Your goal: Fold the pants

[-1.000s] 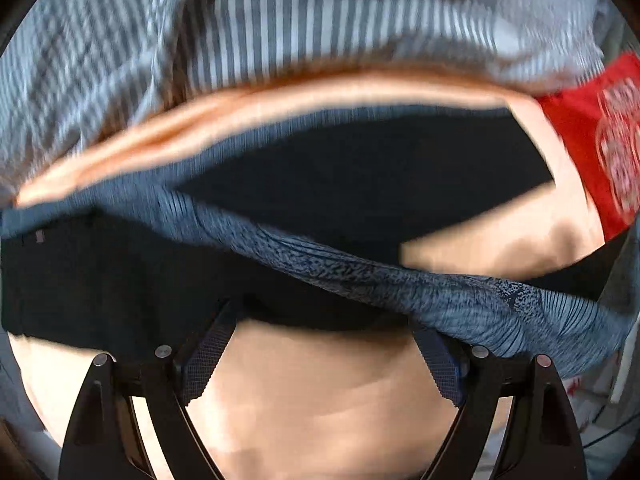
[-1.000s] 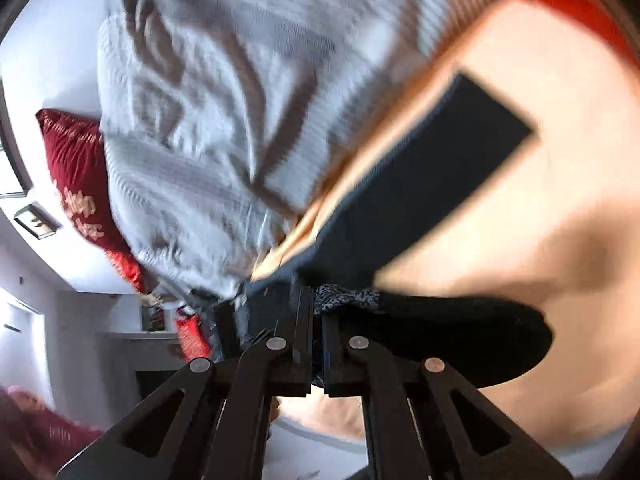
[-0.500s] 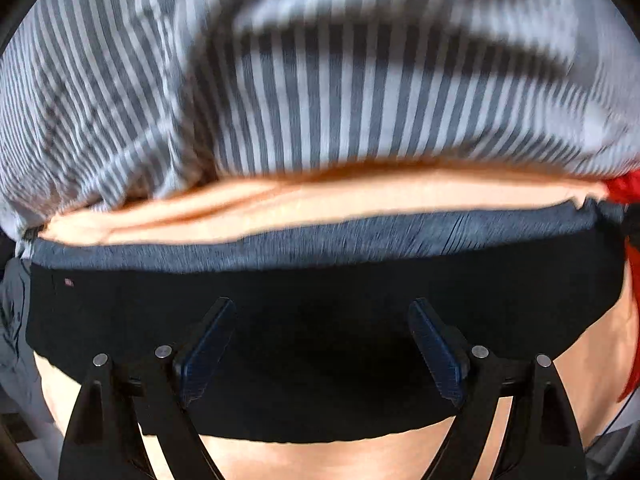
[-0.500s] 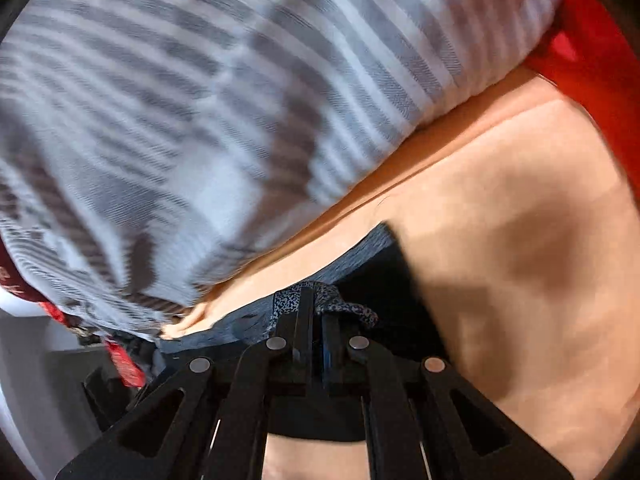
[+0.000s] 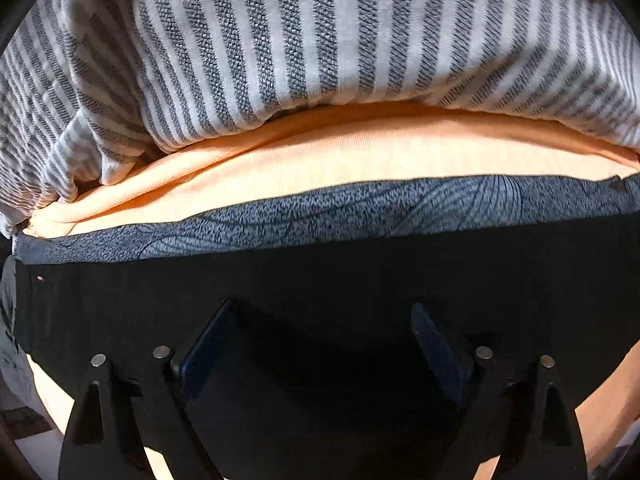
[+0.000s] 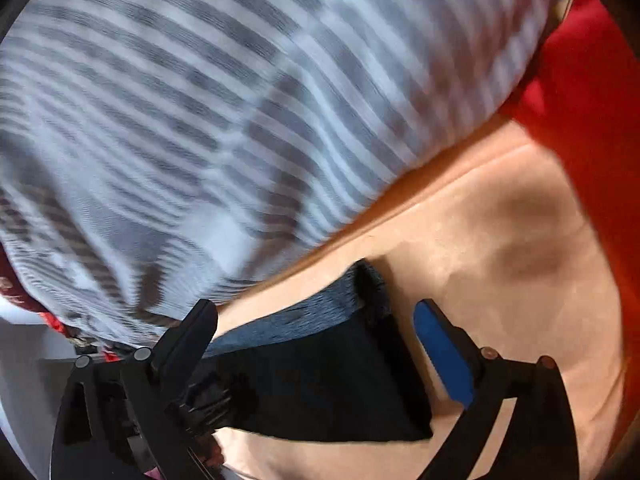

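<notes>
The black pants (image 5: 320, 280) lie folded flat on the peach bed sheet (image 5: 360, 156), with a blue-grey patterned inner band (image 5: 360, 208) showing along the far edge. My left gripper (image 5: 320, 328) is open just above the black cloth, its blue pads (image 5: 204, 340) apart and empty. In the right wrist view the pants' end (image 6: 320, 380) lies on the sheet (image 6: 500, 240). My right gripper (image 6: 316, 328) is open over that end and holds nothing.
A grey and white striped duvet (image 5: 300, 40) is bunched right behind the pants and also fills the right wrist view (image 6: 200, 100). A red pillow (image 6: 592, 100) lies at the right. The floor shows at the lower left (image 5: 24, 420).
My right gripper was shut on the pants' edge and has opened, letting the cloth lie on the sheet. The lifted layer has come down flat. Both grippers moved closer to the duvet.
</notes>
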`<state>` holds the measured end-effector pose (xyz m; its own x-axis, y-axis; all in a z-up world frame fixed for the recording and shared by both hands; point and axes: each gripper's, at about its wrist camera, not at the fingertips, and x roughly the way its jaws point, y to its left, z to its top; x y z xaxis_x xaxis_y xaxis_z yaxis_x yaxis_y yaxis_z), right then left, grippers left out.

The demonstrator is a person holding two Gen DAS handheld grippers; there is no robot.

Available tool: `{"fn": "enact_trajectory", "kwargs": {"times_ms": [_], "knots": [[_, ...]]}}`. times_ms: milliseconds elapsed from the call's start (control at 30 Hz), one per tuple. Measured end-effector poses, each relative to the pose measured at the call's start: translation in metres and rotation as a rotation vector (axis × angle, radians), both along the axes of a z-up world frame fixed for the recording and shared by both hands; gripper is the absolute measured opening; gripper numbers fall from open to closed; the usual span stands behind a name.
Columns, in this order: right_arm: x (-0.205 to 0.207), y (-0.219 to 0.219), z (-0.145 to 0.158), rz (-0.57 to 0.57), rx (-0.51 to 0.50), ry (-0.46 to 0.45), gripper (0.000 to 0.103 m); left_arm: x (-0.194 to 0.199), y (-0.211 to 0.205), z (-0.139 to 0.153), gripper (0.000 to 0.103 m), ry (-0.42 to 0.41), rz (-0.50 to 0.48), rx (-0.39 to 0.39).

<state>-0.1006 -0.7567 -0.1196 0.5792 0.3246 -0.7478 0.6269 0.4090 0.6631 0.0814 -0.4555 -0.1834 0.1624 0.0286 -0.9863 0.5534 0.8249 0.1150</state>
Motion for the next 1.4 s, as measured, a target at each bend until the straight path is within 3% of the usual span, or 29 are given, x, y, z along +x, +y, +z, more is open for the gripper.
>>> {"fn": "enact_trajectory", "kwargs": {"times_ms": [33,67,133,233,300,333,433,533,600,667,733,900,1033,1167,1267,1400], "knots": [[-0.001,0.008,0.004,0.026,0.007,-0.024,0.086,0.002,-0.001,-0.001,0.095,-0.004,0.001,0.002],[0.002,0.018,0.005,0.062,0.003,-0.020,0.068,0.005,-0.002,-0.003,0.097,-0.015,0.001,0.011],[0.015,0.039,-0.003,0.157,-0.021,0.039,0.047,0.007,-0.002,-0.004,0.098,-0.020,0.000,0.010],[0.038,0.063,-0.040,0.251,-0.089,0.189,0.041,0.015,-0.009,-0.005,0.098,-0.016,0.004,0.005],[0.047,0.064,-0.057,0.258,-0.155,0.252,0.025,0.021,-0.015,-0.007,0.098,-0.020,0.002,0.001],[0.051,0.061,-0.063,0.239,-0.174,0.252,0.015,0.029,-0.013,-0.016,0.103,-0.022,0.004,0.002],[0.060,0.045,-0.065,0.163,-0.169,0.239,0.014,0.046,-0.012,-0.024,0.103,-0.011,0.027,-0.010],[0.063,0.049,-0.050,0.176,-0.204,0.224,0.019,0.056,-0.013,-0.015,0.103,-0.024,0.046,-0.012],[0.058,0.065,-0.038,0.210,-0.210,0.211,0.029,0.057,-0.014,-0.005,0.103,-0.030,0.044,-0.047],[0.050,0.089,-0.029,0.250,-0.211,0.218,0.045,0.058,-0.014,0.006,0.103,-0.047,0.032,-0.065],[0.042,0.102,-0.025,0.267,-0.222,0.217,0.052,0.059,-0.010,0.007,0.103,-0.052,0.032,-0.061],[0.024,0.144,-0.055,0.321,-0.251,0.308,0.057,0.060,0.007,-0.029,0.103,-0.001,0.034,0.035],[0.021,0.155,-0.059,0.282,-0.248,0.252,0.073,0.068,0.016,-0.036,0.103,0.008,0.071,-0.028],[0.033,0.177,-0.061,0.374,-0.296,0.243,0.091,0.068,0.015,-0.046,0.103,0.020,0.079,-0.054],[0.044,0.181,-0.068,0.384,-0.265,0.237,0.103,0.071,0.031,-0.053,0.103,0.071,0.111,-0.085],[0.043,0.159,-0.069,0.286,-0.167,0.231,0.103,0.077,0.036,-0.041,0.103,0.003,0.075,-0.060]]}}
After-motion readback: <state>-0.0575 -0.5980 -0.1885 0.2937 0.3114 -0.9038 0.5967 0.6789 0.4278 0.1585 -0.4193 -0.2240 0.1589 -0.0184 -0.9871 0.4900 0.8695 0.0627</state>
